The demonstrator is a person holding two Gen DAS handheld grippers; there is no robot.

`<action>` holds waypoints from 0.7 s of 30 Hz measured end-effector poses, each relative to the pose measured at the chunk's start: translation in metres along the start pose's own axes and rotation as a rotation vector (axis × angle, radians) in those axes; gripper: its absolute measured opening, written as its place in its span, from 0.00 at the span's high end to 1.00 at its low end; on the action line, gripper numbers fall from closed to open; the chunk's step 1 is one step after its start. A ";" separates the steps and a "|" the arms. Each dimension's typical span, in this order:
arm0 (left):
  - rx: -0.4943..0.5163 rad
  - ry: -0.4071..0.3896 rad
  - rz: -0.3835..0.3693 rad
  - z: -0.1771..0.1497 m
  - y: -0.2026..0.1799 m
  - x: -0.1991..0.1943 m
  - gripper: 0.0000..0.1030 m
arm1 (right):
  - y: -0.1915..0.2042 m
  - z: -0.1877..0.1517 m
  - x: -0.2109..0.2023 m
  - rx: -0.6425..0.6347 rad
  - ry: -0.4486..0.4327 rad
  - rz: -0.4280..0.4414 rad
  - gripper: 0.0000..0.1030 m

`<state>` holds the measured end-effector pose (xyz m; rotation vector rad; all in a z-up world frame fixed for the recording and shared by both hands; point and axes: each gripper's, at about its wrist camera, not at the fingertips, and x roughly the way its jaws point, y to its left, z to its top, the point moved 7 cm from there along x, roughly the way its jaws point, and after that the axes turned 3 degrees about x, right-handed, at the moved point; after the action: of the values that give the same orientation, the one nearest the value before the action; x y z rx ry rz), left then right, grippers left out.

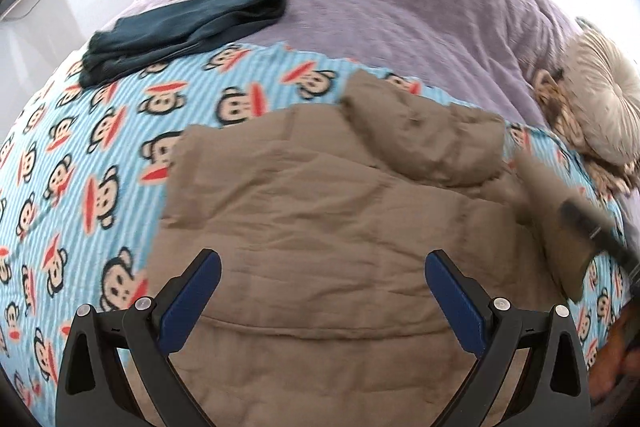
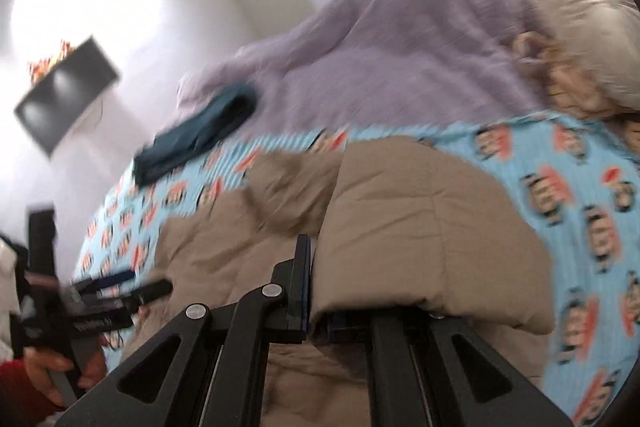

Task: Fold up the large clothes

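The right gripper (image 2: 310, 291) is clamped on a fold of the tan quilted jacket (image 1: 320, 211), the cloth draped over its far finger and lifted. The left gripper (image 1: 322, 291) hovers above the jacket's lower part, jaws wide, nothing between them. Only the right wrist view shows the hand (image 2: 60, 371) holding the left gripper and a dark screen (image 2: 68, 95) on the wall. The jacket lies on a monkey-print blanket (image 1: 92, 155); a dark teal garment (image 1: 180, 27) lies beyond on a lilac cover (image 1: 400, 19).

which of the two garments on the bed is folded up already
The dark teal garment, lying folded at the far edge of the monkey-print blanket. The tan quilted jacket is spread out, one part pinched in the right gripper.
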<state>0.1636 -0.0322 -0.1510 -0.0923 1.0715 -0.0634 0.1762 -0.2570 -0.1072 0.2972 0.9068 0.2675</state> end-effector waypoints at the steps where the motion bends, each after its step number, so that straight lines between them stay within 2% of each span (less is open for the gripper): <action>1: -0.011 0.002 0.005 -0.001 0.009 0.003 0.01 | 0.013 -0.011 0.019 -0.016 0.037 -0.002 0.94; 4: -0.035 0.016 0.008 -0.004 0.030 0.012 0.01 | 0.032 -0.042 0.055 -0.048 0.119 -0.035 0.94; 5: -0.039 0.020 0.005 -0.005 0.034 0.014 0.01 | 0.034 -0.052 0.068 -0.054 0.150 -0.056 0.90; 7: -0.041 0.028 -0.003 -0.007 0.038 0.019 0.01 | 0.032 -0.066 0.082 -0.041 0.195 -0.089 0.89; 8: -0.041 0.031 -0.011 -0.008 0.039 0.021 0.01 | 0.026 -0.071 0.085 -0.034 0.214 -0.103 0.80; 9: -0.040 0.035 -0.023 -0.008 0.038 0.023 0.01 | 0.024 -0.074 0.088 -0.024 0.233 -0.106 0.61; 10: -0.039 0.039 -0.036 -0.009 0.037 0.026 0.01 | 0.019 -0.077 0.087 0.003 0.246 -0.099 0.50; 11: -0.038 0.042 -0.053 -0.009 0.034 0.028 0.01 | 0.016 -0.077 0.081 0.026 0.242 -0.088 0.34; 12: -0.035 0.042 -0.074 -0.009 0.031 0.031 0.01 | 0.012 -0.076 0.073 0.059 0.227 -0.072 0.31; 15: -0.025 0.042 -0.137 -0.007 0.020 0.036 0.01 | -0.011 -0.072 0.047 0.197 0.168 -0.074 0.31; 18: -0.059 0.054 -0.252 -0.004 0.011 0.039 0.01 | -0.062 -0.067 0.026 0.499 0.089 -0.062 0.34; 19: -0.076 0.057 -0.300 -0.002 0.008 0.039 0.01 | -0.074 -0.065 0.022 0.574 0.069 -0.055 0.42; 20: -0.092 0.058 -0.349 0.000 0.006 0.039 0.01 | -0.084 -0.062 0.020 0.629 0.053 -0.052 0.77; 21: -0.102 0.059 -0.390 0.001 0.004 0.039 0.01 | -0.090 -0.057 0.020 0.650 0.048 -0.058 0.90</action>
<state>0.1831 -0.0316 -0.1845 -0.3929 1.1034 -0.3644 0.1514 -0.3254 -0.1881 0.8653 1.0316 -0.0842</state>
